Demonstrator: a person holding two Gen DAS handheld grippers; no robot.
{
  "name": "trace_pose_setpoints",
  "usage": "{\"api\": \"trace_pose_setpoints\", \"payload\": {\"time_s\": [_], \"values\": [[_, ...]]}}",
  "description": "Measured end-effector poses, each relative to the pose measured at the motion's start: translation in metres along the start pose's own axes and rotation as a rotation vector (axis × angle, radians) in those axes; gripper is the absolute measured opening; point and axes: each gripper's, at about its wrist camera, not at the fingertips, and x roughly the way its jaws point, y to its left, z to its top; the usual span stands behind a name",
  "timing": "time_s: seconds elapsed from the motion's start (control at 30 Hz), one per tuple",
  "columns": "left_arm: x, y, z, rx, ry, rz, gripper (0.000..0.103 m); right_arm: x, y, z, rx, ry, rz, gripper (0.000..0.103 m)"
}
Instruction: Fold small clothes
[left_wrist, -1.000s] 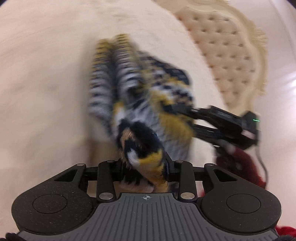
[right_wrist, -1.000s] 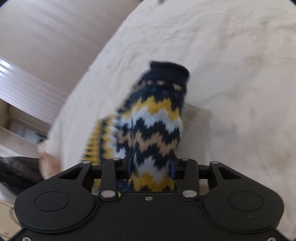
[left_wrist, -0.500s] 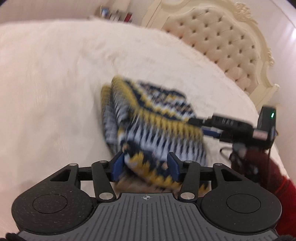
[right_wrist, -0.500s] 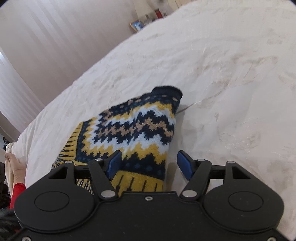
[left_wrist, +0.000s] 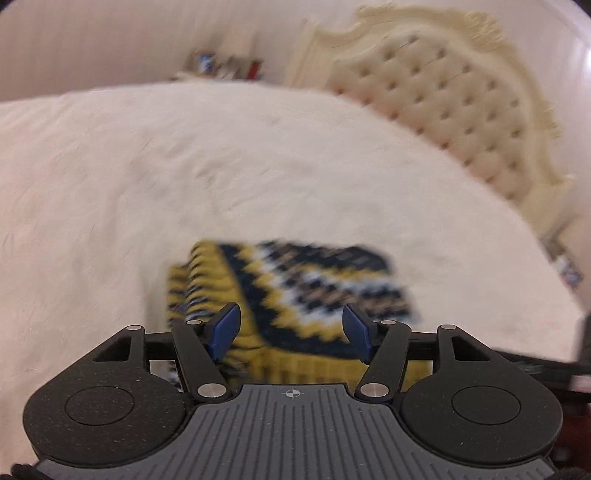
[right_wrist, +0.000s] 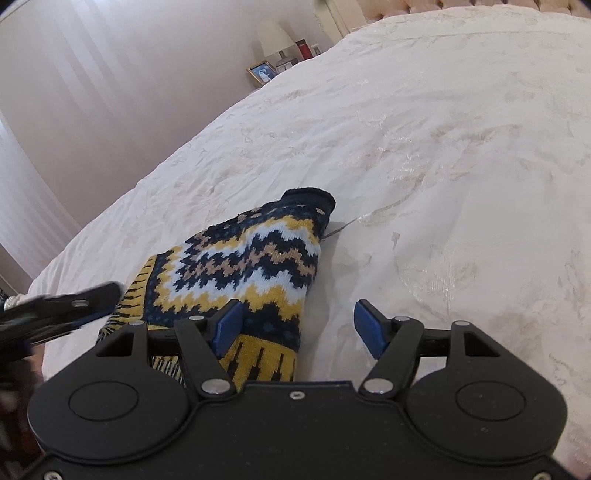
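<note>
Patterned knit sweater (right_wrist: 243, 273) lying folded on the white bed (right_wrist: 443, 147).

Left gripper (left_wrist: 290, 328) fingers are opening, clear of the sweater in the lower centre; right gripper (right_wrist: 301, 328) fingers stand apart, gripping nothing.

Soft, even indoor light fills both views, bright and faintly pink, with no hard glare. The left wrist view is smeared by motion: the knitted garment (left_wrist: 288, 291) ahead of the fingers loses its zigzag pattern to streaks, and the tufted headboard (left_wrist: 454, 122) far ahead to the right is blurred too. The right wrist view is sharp; there the garment (right_wrist: 243, 269) casts a faint shadow on the bedspread (right_wrist: 443, 166) just right of it. Fisheye bending curves the bed's edges and darkens the corners.
</note>
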Motion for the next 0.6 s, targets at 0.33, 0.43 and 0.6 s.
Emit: {"api": "trace_pose_setpoints", "payload": {"time_s": [0.33,0.43,0.6], "values": [[-0.003,0.017,-0.033,0.022,0.071,0.071,0.06,0.048,-0.001,0.039,-0.057,0.014,-0.063,0.075],[-0.001,0.015,-0.031,0.027,0.071,0.077,0.06,0.083,-0.003,0.037,-0.115,0.11,-0.132,0.076],[-0.001,0.008,-0.032,0.041,0.062,0.095,0.06,0.086,0.001,0.034,-0.158,0.099,-0.16,0.081]]}}
